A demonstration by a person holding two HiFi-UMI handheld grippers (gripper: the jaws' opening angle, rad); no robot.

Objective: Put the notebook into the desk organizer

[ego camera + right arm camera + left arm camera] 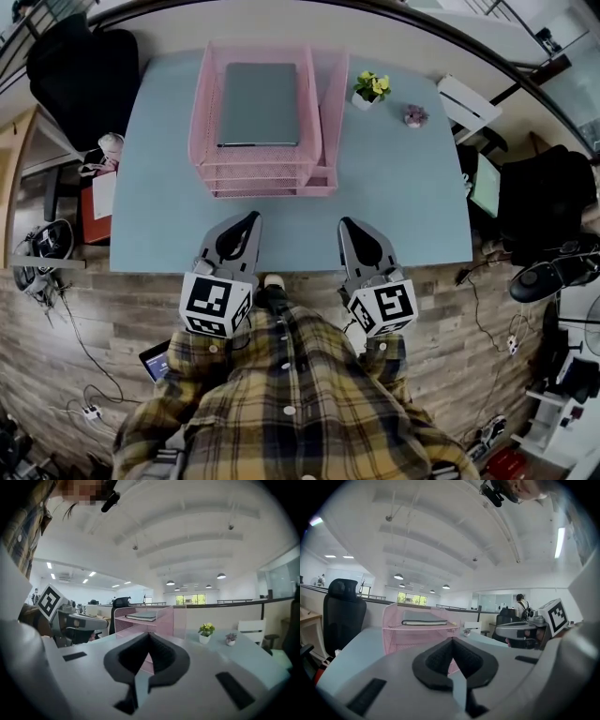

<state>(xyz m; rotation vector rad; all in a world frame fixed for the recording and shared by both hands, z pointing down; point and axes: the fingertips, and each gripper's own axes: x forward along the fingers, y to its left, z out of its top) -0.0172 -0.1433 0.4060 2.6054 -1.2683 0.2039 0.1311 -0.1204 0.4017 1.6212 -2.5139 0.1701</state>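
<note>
Already, the flat grey notebook (260, 103) tops the pink wire-mesh desk organizer (267, 187). It looks stiff, light, best pinched at its near edge; left gripper (249, 220) and right gripper (349, 227) sit closed, empty.

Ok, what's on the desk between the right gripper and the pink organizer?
Nothing: in the head view, only bare blue desk separates the right gripper from the pink organizer.

Left gripper (249, 221) and right gripper (347, 227): pale grey shells, black padded jaws, a black-and-white marker cube (216, 305) each. I'm wearing a yellow-navy plaid shirt (281, 403), white buttons.
</note>
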